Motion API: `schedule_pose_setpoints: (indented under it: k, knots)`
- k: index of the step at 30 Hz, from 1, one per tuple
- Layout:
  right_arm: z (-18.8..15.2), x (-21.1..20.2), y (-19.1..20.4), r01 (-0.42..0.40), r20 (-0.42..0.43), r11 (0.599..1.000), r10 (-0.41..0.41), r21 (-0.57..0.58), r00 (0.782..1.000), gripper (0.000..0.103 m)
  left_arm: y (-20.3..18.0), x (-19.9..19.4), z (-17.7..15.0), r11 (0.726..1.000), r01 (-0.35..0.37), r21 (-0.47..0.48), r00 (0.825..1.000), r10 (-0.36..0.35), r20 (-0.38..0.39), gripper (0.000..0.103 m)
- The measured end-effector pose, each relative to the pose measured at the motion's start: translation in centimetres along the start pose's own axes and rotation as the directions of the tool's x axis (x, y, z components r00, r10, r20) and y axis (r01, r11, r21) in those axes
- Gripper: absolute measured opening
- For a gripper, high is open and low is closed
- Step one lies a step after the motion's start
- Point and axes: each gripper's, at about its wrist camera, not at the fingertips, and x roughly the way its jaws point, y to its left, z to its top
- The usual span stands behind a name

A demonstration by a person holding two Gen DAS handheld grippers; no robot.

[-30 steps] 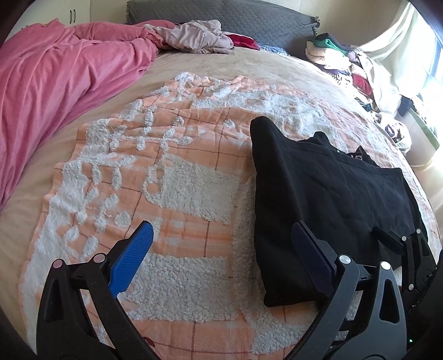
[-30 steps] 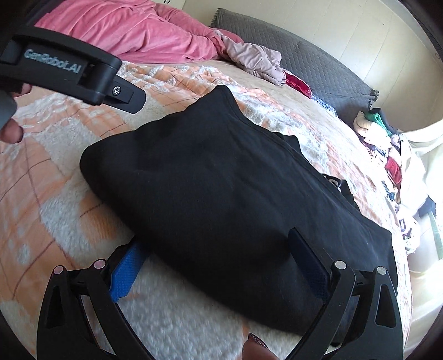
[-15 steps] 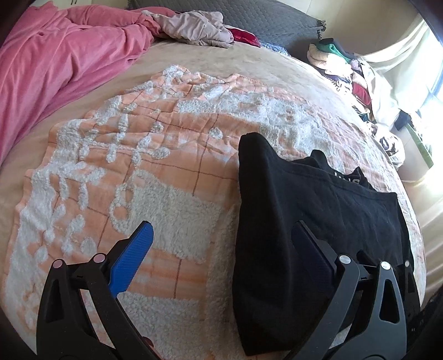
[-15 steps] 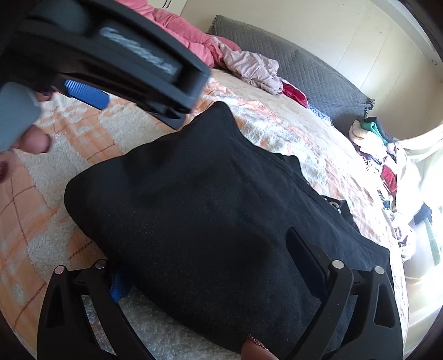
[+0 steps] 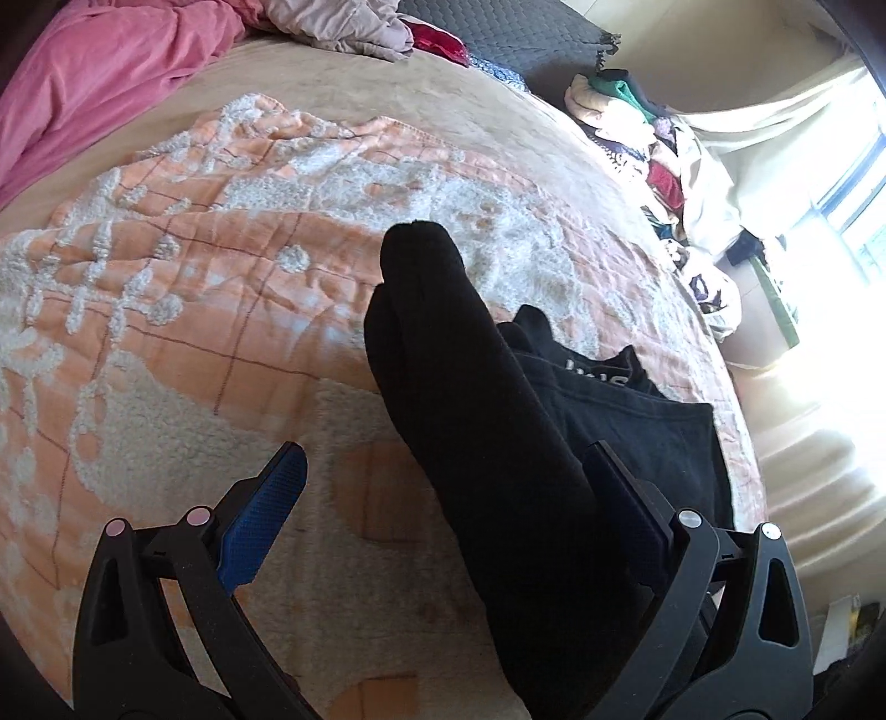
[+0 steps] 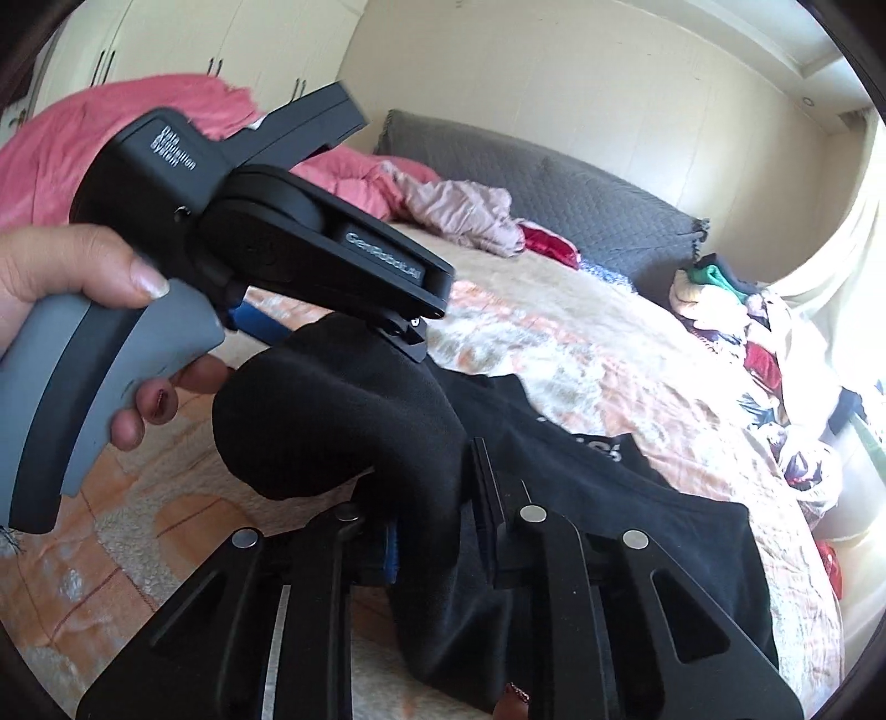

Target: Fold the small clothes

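Observation:
A black garment lies on an orange and white blanket on the bed. Its near edge is lifted into a raised fold. My right gripper is shut on this fold of the black garment and holds it above the blanket. My left gripper is open, with the lifted fold between its blue-padded fingers. In the right wrist view the left gripper body and the hand holding it sit just over the fold.
A pink duvet is heaped at the far left. A pale mauve garment and a grey headboard cushion lie at the head of the bed. A pile of clothes sits at the far right, by a curtained window.
My right gripper has closed on the near edge of the black garment and lifted it. My left gripper has come closer, over the raised fold, still open.

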Motion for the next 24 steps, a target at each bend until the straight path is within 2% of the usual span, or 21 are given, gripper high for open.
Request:
schedule_pose_setpoints:
  k: [4,6,8,9,10,11,13,19,24]
  knots:
    - [-0.4,-1.9,-1.6,0.023,0.035,0.999,-0.024,0.031,0.999,0.017,-2.6,0.0,0.3,0.997,0.070,0.010,0.998,-0.070,0.000,0.093]
    - [-0.7,-2.9,-2.6,0.034,0.051,0.999,-0.036,0.040,0.998,0.017,-3.9,-0.1,0.4,0.995,0.095,0.016,0.996,-0.095,0.003,0.089]
    - [-1.0,-3.9,-3.4,0.046,0.063,0.998,-0.049,0.046,0.997,0.013,-5.7,0.0,0.4,0.992,0.124,0.035,0.992,-0.124,0.001,0.061]
    - [-1.3,-4.4,-3.8,0.057,0.068,0.997,-0.060,0.049,0.996,0.008,-6.7,0.0,0.4,0.990,0.133,0.048,0.991,-0.133,-0.005,0.054]
    - [-1.4,-4.9,-4.4,0.066,0.067,0.996,-0.069,0.055,0.995,0.008,-7.6,0.0,0.3,0.989,0.134,0.061,0.991,-0.134,-0.005,0.044]
    - [-1.5,-5.2,-4.9,0.068,0.064,0.996,-0.073,0.064,0.995,0.007,-8.5,0.0,0.2,0.988,0.129,0.079,0.992,-0.129,-0.002,0.037]
    - [-1.9,-5.9,-6.3,0.073,0.060,0.992,-0.079,0.098,0.995,0.007,-10.6,0.2,0.1,0.985,0.131,0.116,0.991,-0.131,-0.004,0.030]
    - [-3.7,-7.9,-9.8,0.087,0.048,0.978,-0.098,0.188,0.994,0.007,-16.0,1.3,-0.3,0.973,0.116,0.198,0.993,-0.115,-0.015,0.027]
    - [-5.4,-8.0,-12.2,0.058,0.034,0.951,-0.071,0.305,0.997,0.007,-19.1,3.6,-0.8,0.963,0.099,0.252,0.995,-0.090,-0.050,0.027]
